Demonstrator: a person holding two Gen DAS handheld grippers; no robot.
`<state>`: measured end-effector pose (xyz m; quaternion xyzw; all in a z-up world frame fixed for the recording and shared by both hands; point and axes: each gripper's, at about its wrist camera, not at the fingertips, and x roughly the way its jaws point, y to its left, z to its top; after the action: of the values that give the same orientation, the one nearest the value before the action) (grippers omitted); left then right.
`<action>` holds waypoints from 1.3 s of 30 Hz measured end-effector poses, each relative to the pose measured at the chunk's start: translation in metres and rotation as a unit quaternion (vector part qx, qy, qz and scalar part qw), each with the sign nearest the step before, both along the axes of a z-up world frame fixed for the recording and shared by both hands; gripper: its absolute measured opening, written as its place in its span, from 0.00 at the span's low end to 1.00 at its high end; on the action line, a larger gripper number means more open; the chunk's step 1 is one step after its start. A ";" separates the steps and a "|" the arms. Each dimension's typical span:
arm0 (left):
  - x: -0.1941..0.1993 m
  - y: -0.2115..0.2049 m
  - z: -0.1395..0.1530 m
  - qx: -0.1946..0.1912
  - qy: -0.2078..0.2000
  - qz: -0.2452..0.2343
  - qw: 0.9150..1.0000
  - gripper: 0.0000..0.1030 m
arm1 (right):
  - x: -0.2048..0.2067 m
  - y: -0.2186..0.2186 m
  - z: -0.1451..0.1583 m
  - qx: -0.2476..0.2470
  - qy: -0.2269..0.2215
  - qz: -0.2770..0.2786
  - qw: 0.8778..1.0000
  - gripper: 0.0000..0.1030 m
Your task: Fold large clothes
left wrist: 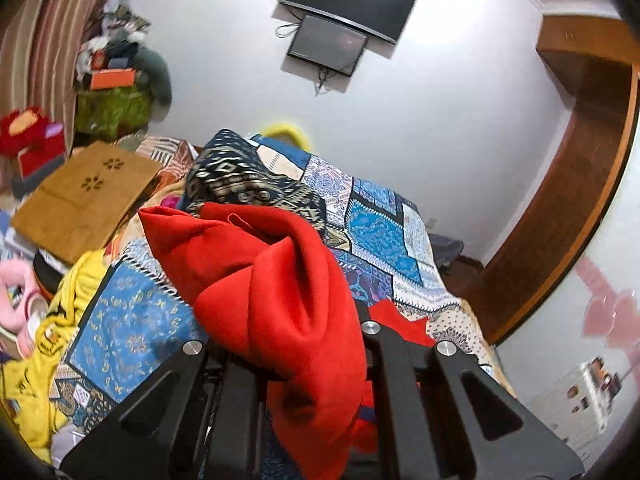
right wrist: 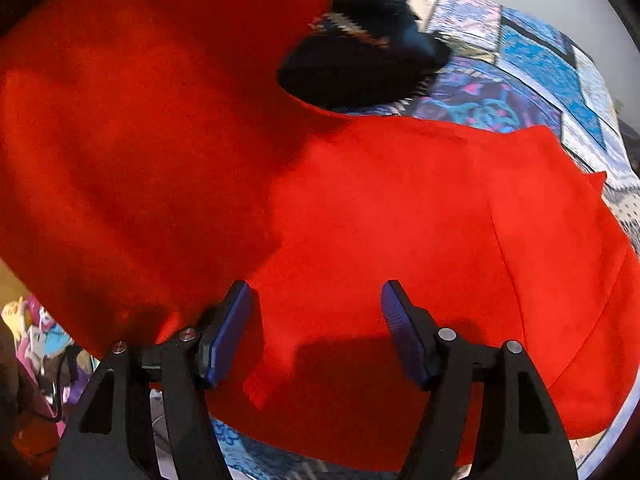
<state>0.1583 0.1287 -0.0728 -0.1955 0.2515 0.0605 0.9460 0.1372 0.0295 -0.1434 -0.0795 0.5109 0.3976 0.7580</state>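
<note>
Fingers first: the left gripper (left wrist: 308, 344) has red cloth bunched up between its black arms, spilling over and hiding the pads completely, so whether it's truly clamped on the fabric I cannot tell, though the lifted bundle suggests a hold. Over on the right, the right gripper (right wrist: 316, 332) shows its blue ribbed pads (right wrist: 226, 340) standing well apart, nothing between them, poised just above a flat spread of the same cloth.

Now the prize itself: the red garment (right wrist: 400, 220) lies partly flat on the patchwork bedspread (left wrist: 376, 224), running out ahead of and to the right of the right gripper, its far edge stepping along the quilt. The other part rises in a big hanging fold on the left of the right wrist view, and that's the mass heaped over the left gripper in its own camera.

Here's the relation that matters: flat portion straight ahead of the open right jaws, raised portion on the left side. The long run of the cloth looks to go left to right across both views. I'd judge the right hand nearer the flat layer to pin or pinch it while the left carries its bundle over.

Beyond, a dark patterned blanket (left wrist: 240, 176) sits bunched further up the bed, a tan cardboard box (left wrist: 88, 196) off to the left, and two screens (left wrist: 344, 20) on the wall.
</note>
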 end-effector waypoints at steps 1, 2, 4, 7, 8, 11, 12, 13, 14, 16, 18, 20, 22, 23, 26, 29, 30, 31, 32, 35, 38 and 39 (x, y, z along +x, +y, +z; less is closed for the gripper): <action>0.006 -0.005 -0.001 0.002 0.005 -0.005 1.000 0.08 | 0.000 -0.002 0.002 0.000 -0.002 0.006 1.000 0.63; 0.011 -0.010 -0.003 -0.001 0.009 -0.012 1.000 0.08 | 0.000 -0.005 0.004 0.005 0.001 0.012 1.000 0.63; 0.024 -0.020 -0.008 0.000 0.016 -0.022 1.000 0.08 | 0.004 -0.020 0.010 0.026 0.018 0.012 0.999 0.63; 0.046 -0.044 -0.003 0.010 0.023 -0.041 0.999 0.08 | 0.014 -0.055 0.021 0.051 0.026 -0.020 0.998 0.63; 0.057 -0.054 -0.001 0.013 0.025 -0.051 0.998 0.08 | 0.016 -0.066 0.025 0.055 0.022 -0.033 0.998 0.63; 0.088 -0.082 0.006 0.030 0.027 -0.074 0.996 0.08 | 0.026 -0.111 0.036 0.061 0.000 -0.086 0.994 0.63; 0.095 -0.090 0.008 0.035 0.027 -0.078 0.996 0.08 | 0.029 -0.126 0.040 0.061 -0.009 -0.105 0.993 0.63; 0.103 -0.100 0.010 0.038 0.026 -0.084 0.995 0.08 | 0.032 -0.142 0.043 0.061 -0.016 -0.124 0.990 0.63; 0.112 -0.113 0.012 0.041 0.025 -0.094 0.994 0.08 | 0.033 -0.155 0.046 0.062 -0.020 -0.138 0.988 0.63; 0.122 -0.132 0.012 0.044 0.022 -0.109 0.993 0.08 | 0.036 -0.184 0.050 0.064 -0.026 -0.171 0.983 0.63; 0.129 -0.160 0.009 0.059 0.024 -0.132 0.989 0.08 | 0.037 -0.209 0.052 0.066 -0.026 -0.197 0.978 0.63; 0.134 -0.190 -0.003 0.075 0.041 -0.170 0.982 0.08 | 0.040 -0.225 0.051 0.062 -0.027 -0.216 0.974 0.63; 0.140 -0.211 -0.020 0.077 0.073 -0.207 0.973 0.08 | 0.042 -0.240 0.050 0.058 -0.026 -0.233 0.970 0.63; 0.144 -0.223 -0.036 0.074 0.106 -0.232 0.964 0.08 | 0.043 -0.248 0.048 0.056 -0.024 -0.242 0.968 0.63; 0.151 -0.241 -0.076 0.056 0.190 -0.280 0.939 0.08 | 0.044 -0.267 0.045 0.056 -0.019 -0.258 0.964 0.63; 0.148 -0.248 -0.103 0.043 0.243 -0.309 0.918 0.13 | 0.041 -0.274 0.044 0.054 -0.019 -0.262 0.963 0.63; 0.146 -0.247 -0.106 0.041 0.251 -0.314 0.915 0.20 | 0.044 -0.276 0.044 0.053 -0.020 -0.261 0.964 0.63; 0.143 -0.246 -0.109 0.038 0.257 -0.321 0.911 0.25 | 0.046 -0.275 0.044 0.053 -0.020 -0.258 0.964 0.63; 0.139 -0.244 -0.109 0.036 0.259 -0.327 0.908 0.34 | 0.047 -0.274 0.045 0.053 -0.021 -0.256 0.965 0.63; 0.121 -0.238 -0.096 0.043 0.247 -0.339 0.907 0.49 | 0.045 -0.268 0.049 0.057 -0.024 -0.240 0.969 0.63; 0.107 -0.227 -0.076 0.067 0.223 -0.334 0.913 0.56 | 0.045 -0.258 0.055 0.061 -0.033 -0.225 0.972 0.63; 0.103 -0.221 -0.072 0.073 0.216 -0.329 0.916 0.59 | 0.046 -0.253 0.058 0.064 -0.037 -0.219 0.973 0.63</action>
<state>0.2615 -0.0926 -0.1451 -0.0147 0.4951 -0.1953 0.8465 0.1834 -0.2236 -0.0849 0.0683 0.4615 0.2501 0.8484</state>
